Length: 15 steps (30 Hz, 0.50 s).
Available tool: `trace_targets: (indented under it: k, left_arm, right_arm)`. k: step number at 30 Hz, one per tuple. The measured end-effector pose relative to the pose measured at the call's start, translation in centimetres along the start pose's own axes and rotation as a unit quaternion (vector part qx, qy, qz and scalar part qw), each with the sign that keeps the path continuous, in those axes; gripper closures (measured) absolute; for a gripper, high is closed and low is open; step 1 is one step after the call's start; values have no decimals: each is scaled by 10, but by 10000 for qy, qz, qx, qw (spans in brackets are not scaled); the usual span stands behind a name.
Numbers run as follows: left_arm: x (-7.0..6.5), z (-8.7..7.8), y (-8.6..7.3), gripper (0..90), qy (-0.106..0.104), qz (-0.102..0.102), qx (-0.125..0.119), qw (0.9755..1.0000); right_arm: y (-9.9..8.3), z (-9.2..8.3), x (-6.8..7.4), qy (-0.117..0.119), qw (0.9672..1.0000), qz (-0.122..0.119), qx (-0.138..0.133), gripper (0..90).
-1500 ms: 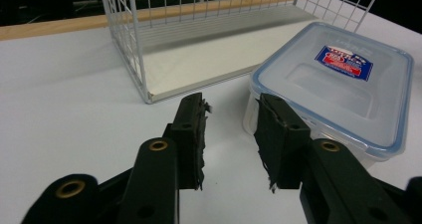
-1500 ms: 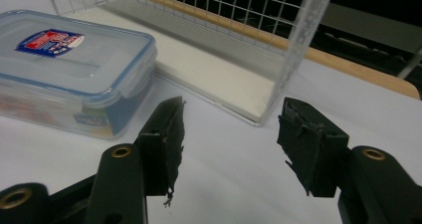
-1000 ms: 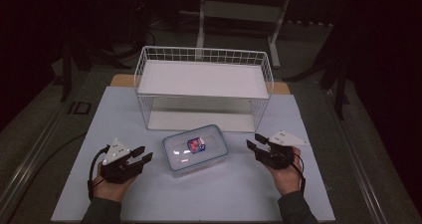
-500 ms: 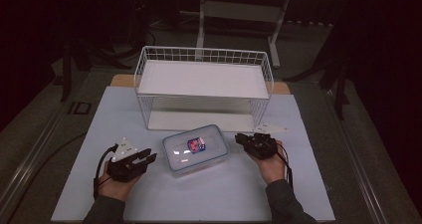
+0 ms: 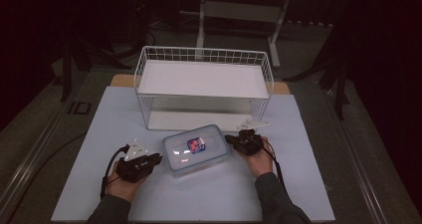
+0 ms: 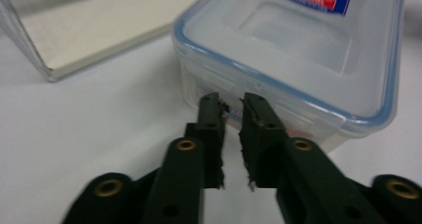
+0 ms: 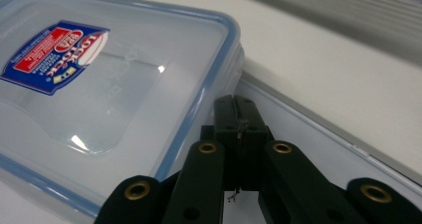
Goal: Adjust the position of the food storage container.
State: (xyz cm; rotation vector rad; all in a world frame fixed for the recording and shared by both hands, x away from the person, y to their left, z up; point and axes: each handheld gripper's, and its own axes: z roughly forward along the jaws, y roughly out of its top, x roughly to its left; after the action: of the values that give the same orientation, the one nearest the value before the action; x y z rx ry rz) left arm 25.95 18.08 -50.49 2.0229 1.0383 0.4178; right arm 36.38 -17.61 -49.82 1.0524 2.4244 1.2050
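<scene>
1. Left gripper (image 5: 154, 158) sits at the container's (image 5: 196, 149) left end, its nearly closed jaws just narrowing on nothing.
2. Right gripper (image 5: 230, 139), jaws together, is at its right end.
3. Container lies before the wire rack (image 5: 204, 84).

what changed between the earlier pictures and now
Both hands moved in toward the plastic box. The right gripper came in to its right end, fingers closed together on nothing. The left gripper edged up to its left end, fingers closing, a slit left, nothing between. The box and the wire rack stayed put.
</scene>
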Motion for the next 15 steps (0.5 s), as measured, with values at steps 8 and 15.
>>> trace_targets:
  k: [8,15]
  left_arm:
    - [-3,9,2,894,-69,-59,278,9996]
    - [-4,13,2,896,-85,-100,374,9992]
  right_arm:
    - [-1,-1,0,61,9999,-31,91,900]
    - [-2,-5,2,109,9997,-110,186,900]
